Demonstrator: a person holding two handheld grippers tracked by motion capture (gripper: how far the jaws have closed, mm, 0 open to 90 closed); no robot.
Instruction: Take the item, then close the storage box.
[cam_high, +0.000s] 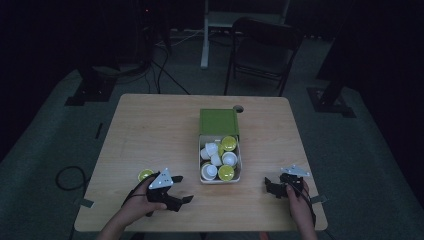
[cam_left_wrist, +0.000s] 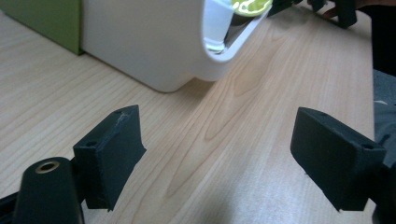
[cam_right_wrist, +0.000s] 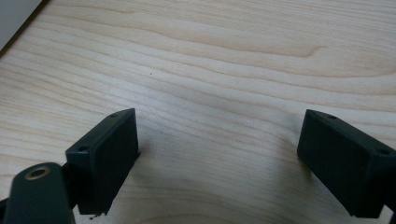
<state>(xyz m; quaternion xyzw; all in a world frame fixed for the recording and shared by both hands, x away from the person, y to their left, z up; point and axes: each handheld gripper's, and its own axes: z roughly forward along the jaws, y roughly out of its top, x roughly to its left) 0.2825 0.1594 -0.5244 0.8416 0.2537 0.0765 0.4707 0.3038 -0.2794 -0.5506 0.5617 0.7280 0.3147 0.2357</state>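
Observation:
A white box (cam_high: 201, 175) with its green lid (cam_high: 218, 121) folded back stands mid-table, holding several yellow and white capsules (cam_high: 229, 143). One yellow capsule (cam_high: 145, 174) lies alone on the wood, just left of my left hand. My left gripper (cam_high: 183, 189) hovers near the table's front, left of the box, jaws apart and empty. In the left gripper view it (cam_left_wrist: 215, 135) faces the white box's (cam_left_wrist: 149, 42) rounded corner over bare wood. My right gripper (cam_high: 268, 186) sits right of the box, open, with only wood grain between its jaws (cam_right_wrist: 219, 140).
The wooden table (cam_high: 150, 125) has a small round hole (cam_high: 238, 108) behind the lid. Beyond the far edge stand a dark chair (cam_high: 262, 50) and cables on the floor. In the left gripper view the green lid (cam_left_wrist: 51, 18) shows at the upper left.

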